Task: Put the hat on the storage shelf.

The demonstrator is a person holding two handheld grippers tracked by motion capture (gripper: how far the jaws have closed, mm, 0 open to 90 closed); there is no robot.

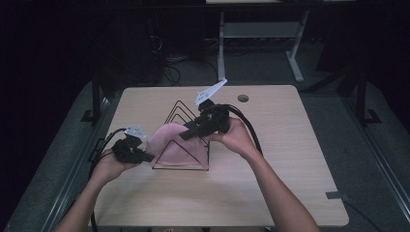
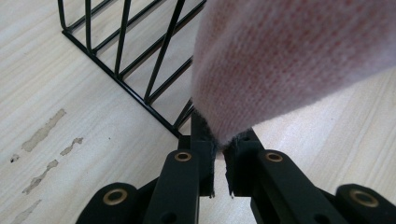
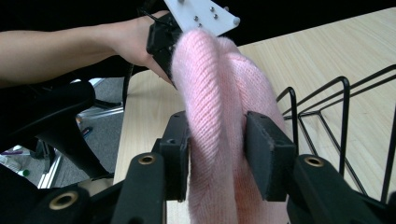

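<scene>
A pink knitted cloth (image 1: 167, 142) hangs over the front of a black wire rack (image 1: 181, 167) in the middle of the table. My left gripper (image 1: 147, 155) comes in from the left. Its jaws (image 2: 219, 154) are shut on the cloth's (image 2: 289, 60) lower edge, just beside the rack's corner (image 2: 121, 79). My right gripper (image 1: 186, 135) reaches from the right over the rack. A thick fold of the cloth (image 3: 210, 84) fills the gap between its pads (image 3: 217, 144) and bulges above them. The left gripper (image 3: 161, 37) holds the far end.
The rack's wire loops (image 3: 327, 116) stand right of the right gripper. The light wooden table (image 1: 270, 193) has a round hole (image 1: 243, 98) at its far edge. Another table's white legs (image 1: 261, 34) and cables lie beyond on the dark floor.
</scene>
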